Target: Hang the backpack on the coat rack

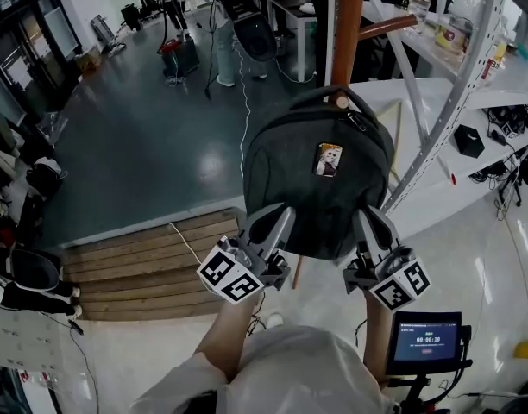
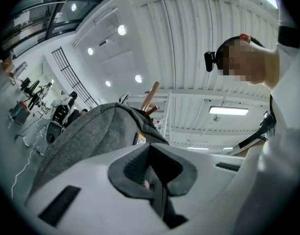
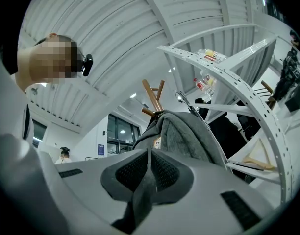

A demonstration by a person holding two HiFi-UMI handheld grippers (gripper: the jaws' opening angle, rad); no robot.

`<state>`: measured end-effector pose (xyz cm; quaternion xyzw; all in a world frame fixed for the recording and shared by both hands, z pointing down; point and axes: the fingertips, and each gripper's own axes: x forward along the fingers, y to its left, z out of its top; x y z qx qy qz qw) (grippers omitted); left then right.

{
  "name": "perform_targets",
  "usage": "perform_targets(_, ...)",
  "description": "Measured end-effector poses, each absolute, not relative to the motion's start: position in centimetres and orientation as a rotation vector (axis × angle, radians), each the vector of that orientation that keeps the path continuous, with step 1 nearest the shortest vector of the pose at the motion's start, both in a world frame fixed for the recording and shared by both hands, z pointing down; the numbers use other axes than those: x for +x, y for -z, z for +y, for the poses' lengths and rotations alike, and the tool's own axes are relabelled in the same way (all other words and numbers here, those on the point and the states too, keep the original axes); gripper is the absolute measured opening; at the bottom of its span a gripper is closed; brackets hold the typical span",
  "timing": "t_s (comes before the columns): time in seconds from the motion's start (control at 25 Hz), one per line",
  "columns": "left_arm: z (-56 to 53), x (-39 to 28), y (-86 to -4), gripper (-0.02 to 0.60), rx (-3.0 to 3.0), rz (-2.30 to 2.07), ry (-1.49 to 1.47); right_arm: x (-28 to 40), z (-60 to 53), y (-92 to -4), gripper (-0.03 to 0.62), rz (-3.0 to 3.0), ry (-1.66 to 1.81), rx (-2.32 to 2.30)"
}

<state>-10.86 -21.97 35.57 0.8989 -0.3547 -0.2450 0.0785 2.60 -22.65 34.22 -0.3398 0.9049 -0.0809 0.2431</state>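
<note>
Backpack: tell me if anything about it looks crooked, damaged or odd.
Nothing stands out. The backpack hangs by its top handle, looped over a wooden peg of the coat rack. Its body drops below the peg, and no tear or spill shows.

1 bkpk (image 1: 316, 188), 2 grippers (image 1: 277, 221) (image 1: 368, 224), 1 coat rack (image 1: 347, 24)
</note>
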Motion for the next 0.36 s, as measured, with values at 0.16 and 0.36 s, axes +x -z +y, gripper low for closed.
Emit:
perform_targets(0.16, -22.11, -10.47, -35.61, 0.008, 2.695, -1.061, 0.725, 2.71, -22.81, -34.41, 0.032, 2.475, 0.227, -0.932)
perform_targets(0.36, -22.37, -10.3, -35.79, 0.008, 2.692, -1.084, 0.709, 2.95, -23.02, -34.53, 0.032, 2.474, 0.237, -0.931)
